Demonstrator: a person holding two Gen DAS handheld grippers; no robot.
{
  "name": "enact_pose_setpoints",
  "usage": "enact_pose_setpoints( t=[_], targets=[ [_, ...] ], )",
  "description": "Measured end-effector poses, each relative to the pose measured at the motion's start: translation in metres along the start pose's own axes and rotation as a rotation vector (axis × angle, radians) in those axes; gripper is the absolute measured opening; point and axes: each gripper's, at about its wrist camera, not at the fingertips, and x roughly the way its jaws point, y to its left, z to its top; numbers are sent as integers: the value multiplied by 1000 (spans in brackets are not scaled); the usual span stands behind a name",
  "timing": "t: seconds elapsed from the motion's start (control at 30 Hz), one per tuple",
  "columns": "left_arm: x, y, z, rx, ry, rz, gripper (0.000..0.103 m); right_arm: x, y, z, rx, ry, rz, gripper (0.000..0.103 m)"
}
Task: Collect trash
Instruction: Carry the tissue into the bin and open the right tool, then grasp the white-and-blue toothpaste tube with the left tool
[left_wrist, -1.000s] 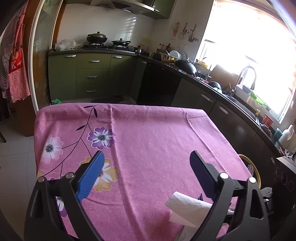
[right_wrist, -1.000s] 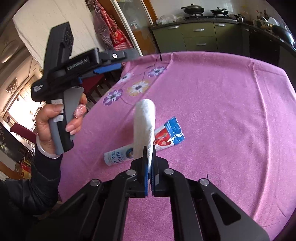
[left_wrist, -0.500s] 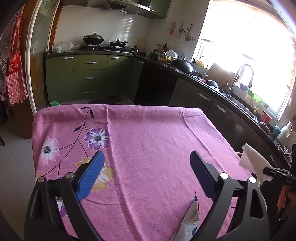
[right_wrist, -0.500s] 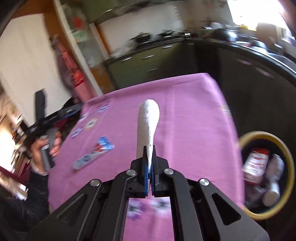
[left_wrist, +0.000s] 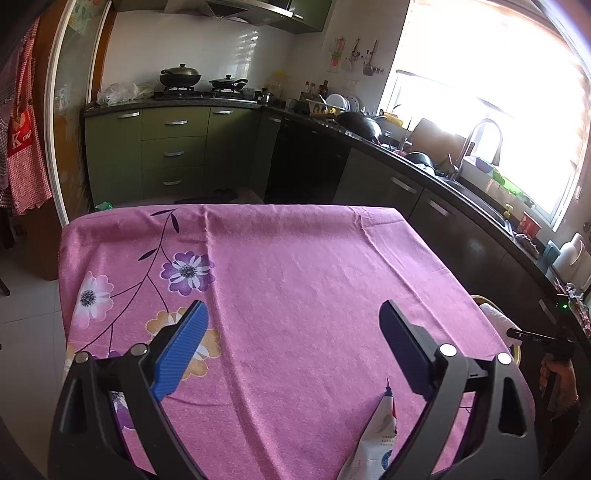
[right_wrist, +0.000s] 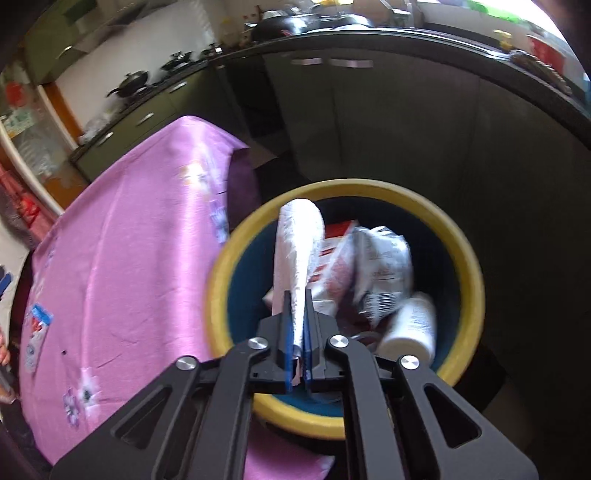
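Note:
My right gripper (right_wrist: 297, 306) is shut on a white paper towel (right_wrist: 297, 243) and holds it over the mouth of a yellow-rimmed bin (right_wrist: 240, 240) beside the table. The bin holds several wrappers and a white bottle (right_wrist: 408, 326). My left gripper (left_wrist: 291, 317) is open and empty above the pink floral tablecloth (left_wrist: 295, 266). A blue-and-white wrapper (left_wrist: 373, 439) lies on the cloth near the left gripper's right finger; it also shows in the right wrist view (right_wrist: 35, 336). The paper towel and bin rim show at the table's right edge in the left wrist view (left_wrist: 496, 319).
Dark kitchen cabinets (right_wrist: 424, 122) stand close behind the bin. A counter with sink and faucet (left_wrist: 476, 144) runs along the right. Green cabinets with pots on a stove (left_wrist: 181, 77) are at the back. A red apron (left_wrist: 22, 147) hangs at the left.
My right gripper has swung with the paper towel from above the table to over the bin. The left gripper has hardly moved and stays open.

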Motion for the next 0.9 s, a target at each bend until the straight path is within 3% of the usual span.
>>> enact_pose_setpoints(
  t=[0.03, 0.07, 0.13, 0.37, 0.63, 0.9],
  targets=[
    [0, -1, 0, 2, 1, -2, 89, -1, -5, 2, 10, -13, -65, 53],
    [0, -2, 0, 7, 2, -4, 89, -4, -10, 1, 15, -43, -116, 59],
    [1, -5, -1, 18, 5, -7, 90, -15, -12, -1, 16, -92, -147, 60],
    [4, -23, -6, 84, 54, -65, 92, -46, 5, -12, 50, -176, -23, 61],
    [30, -72, -45, 331, 281, -140, 92, -66, 43, -37, 29, -198, 53, 65],
    [27, -79, -67, 360, 375, -166, 92, -78, 52, -44, 17, -208, 78, 67]
  ],
)
